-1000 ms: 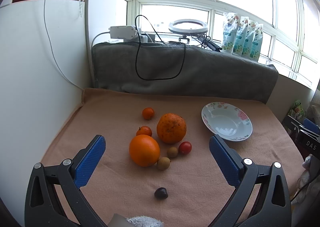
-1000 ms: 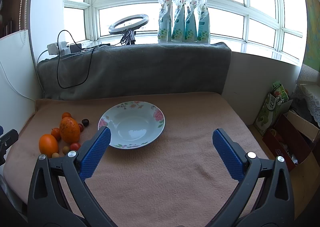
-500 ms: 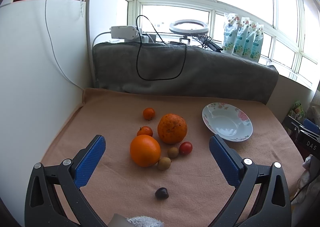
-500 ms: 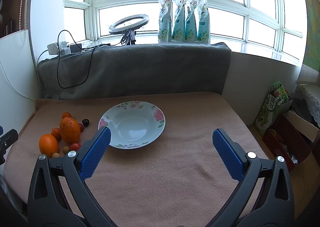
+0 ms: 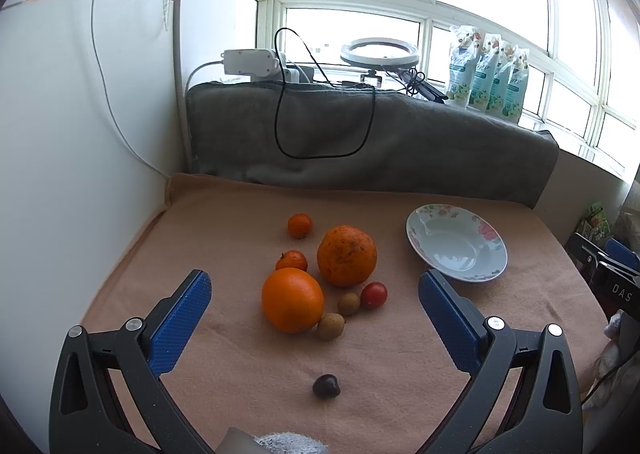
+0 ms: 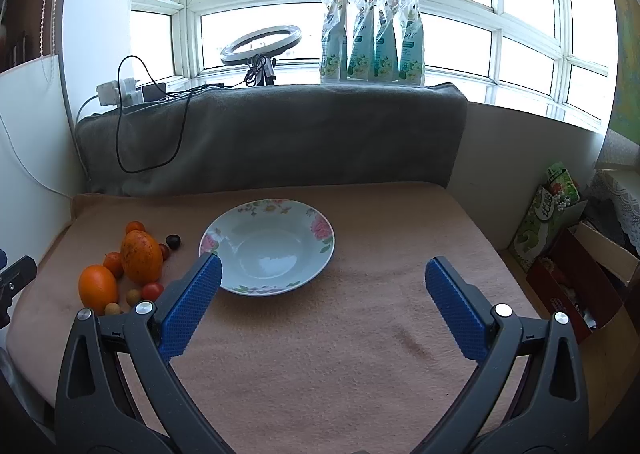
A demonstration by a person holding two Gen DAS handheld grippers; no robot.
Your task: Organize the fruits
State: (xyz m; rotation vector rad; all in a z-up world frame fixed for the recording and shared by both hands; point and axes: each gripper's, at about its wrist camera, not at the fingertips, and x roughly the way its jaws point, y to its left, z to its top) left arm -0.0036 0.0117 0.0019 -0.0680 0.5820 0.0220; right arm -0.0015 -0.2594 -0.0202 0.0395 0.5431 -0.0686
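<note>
Our left gripper (image 5: 314, 306) has its jaws spread wide, holding nothing, above the fruit near the blanket's left edge: orange (image 5: 292, 300), larger mottled orange (image 5: 347, 255), two tangerines (image 5: 291, 260), tomato (image 5: 374, 295), two longans (image 5: 331, 326), dark cherry (image 5: 326, 385). Our right gripper (image 6: 322, 302) is equally spread and empty, before the bowl (image 6: 267, 246) mid-blanket. Since the earlier frames, almost nothing has shifted.

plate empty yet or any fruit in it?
Empty. The plate shows only bare white inside in both views; all the fruit, like the big orange, sits on the blanket beside it.
</note>
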